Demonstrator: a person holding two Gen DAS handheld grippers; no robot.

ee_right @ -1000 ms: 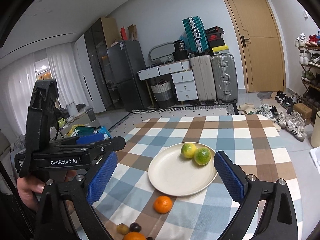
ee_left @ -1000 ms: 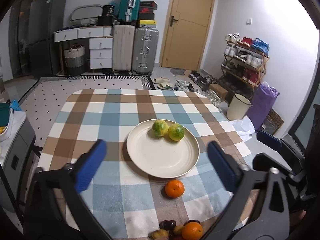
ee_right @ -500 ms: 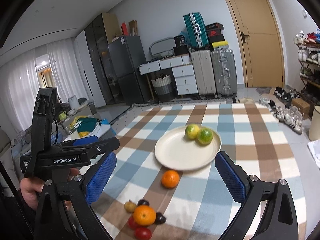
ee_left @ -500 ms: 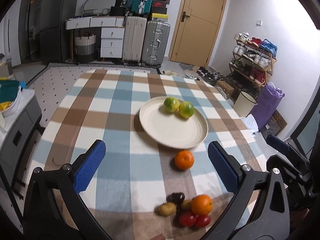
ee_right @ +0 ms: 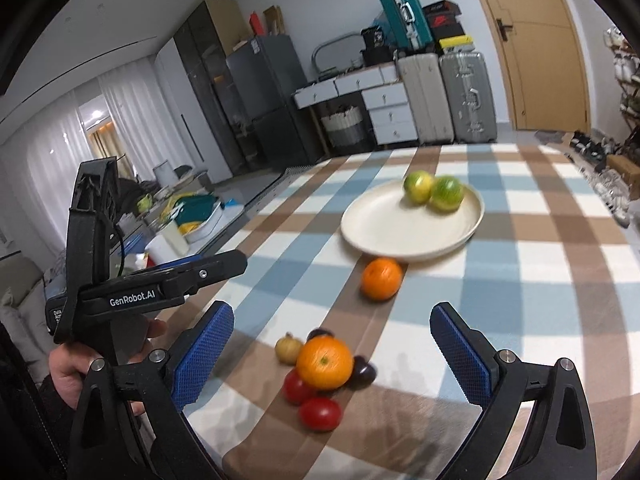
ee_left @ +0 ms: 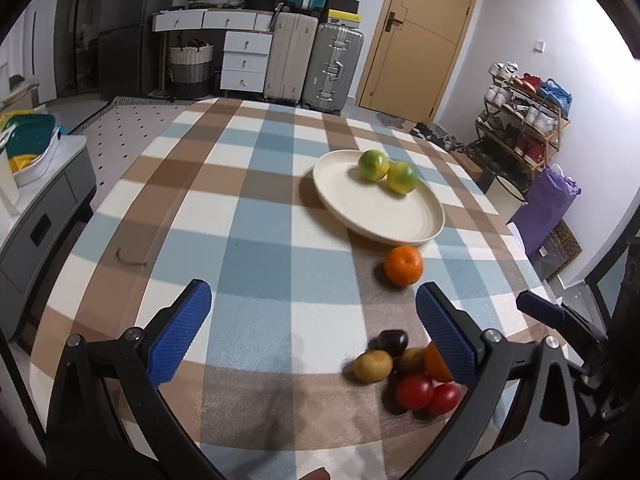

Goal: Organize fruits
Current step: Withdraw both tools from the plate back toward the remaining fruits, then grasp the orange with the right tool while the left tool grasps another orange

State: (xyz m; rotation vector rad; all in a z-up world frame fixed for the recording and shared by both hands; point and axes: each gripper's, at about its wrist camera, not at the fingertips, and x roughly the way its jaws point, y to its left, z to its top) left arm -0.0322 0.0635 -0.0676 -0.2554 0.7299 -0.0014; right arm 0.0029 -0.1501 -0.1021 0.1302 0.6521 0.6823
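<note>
The step in hand appears to be an approach to the loose fruit, with nothing yet gripped. The right gripper (ee_right: 332,354) hangs over the table with its blue pads spread wide and empty; the left gripper (ee_left: 312,328) is likewise wide and holds nothing.

In the right wrist view a big orange (ee_right: 325,362) lies straight ahead between the pads, at the centre of a small heap (ee_right: 320,376). To take it well, the person should probably come down from above with the pads passing on either side of it, since a yellowish small fruit (ee_right: 288,348) touches the heap at 10 o'clock, dark plums (ee_right: 362,372) sit at 3 o'clock, and red tomatoes (ee_right: 310,402) press in at 6 o'clock; a sideways sweep would likely scatter them.

A smaller orange (ee_right: 381,279) lies alone at 12 o'clock from the heap, just beside the near rim of the cream plate (ee_right: 384,236). Two green-yellow citrus (ee_right: 432,192) rest touching each other at the plate's far side. All are round and smooth, so they will likely roll on the checked cloth (ee_right: 540,264).
</note>
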